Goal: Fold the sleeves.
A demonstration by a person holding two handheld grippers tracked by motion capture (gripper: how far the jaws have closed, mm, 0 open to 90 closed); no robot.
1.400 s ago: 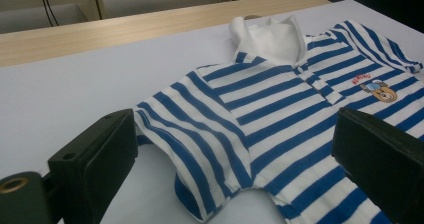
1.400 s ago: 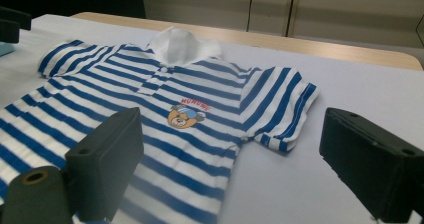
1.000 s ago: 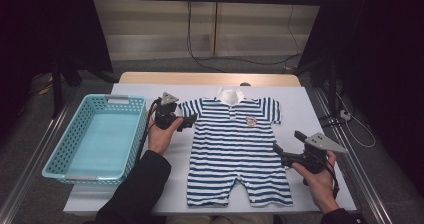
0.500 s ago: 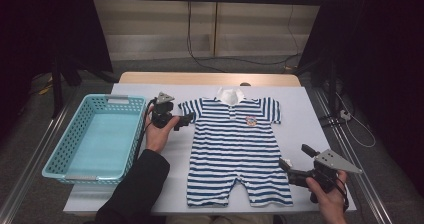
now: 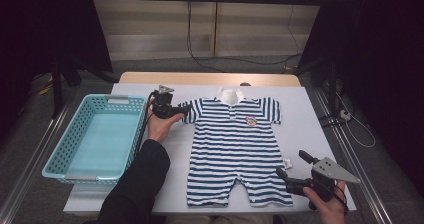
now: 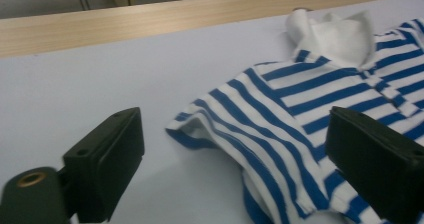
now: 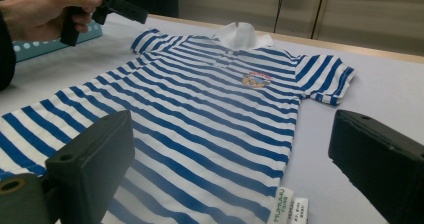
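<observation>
A blue-and-white striped baby romper [image 5: 235, 144] with a white collar lies flat, front up, on the white table. My left gripper [image 5: 184, 112] sits low at the romper's left sleeve. In the left gripper view the sleeve's hem [image 6: 200, 129] lies between its jaws [image 6: 235, 144], which have just been closing a little; their pads stand apart from the cloth, so it is open. My right gripper [image 5: 291, 164] hovers open by the romper's right leg hem, beside a small white label [image 7: 290, 206]. Its jaws [image 7: 230, 134] frame the romper's body [image 7: 200, 114] with nothing gripped.
A light-blue plastic basket [image 5: 65, 144] stands on the table's left part, close to my left forearm. A wooden strip [image 5: 210, 79] runs along the table's far edge. Metal rails flank the table, and cables lie on the floor behind and to the right.
My right gripper has drawn back toward the near edge, down along the romper's right leg. My left gripper has shifted slightly farther up the table by the left sleeve.
</observation>
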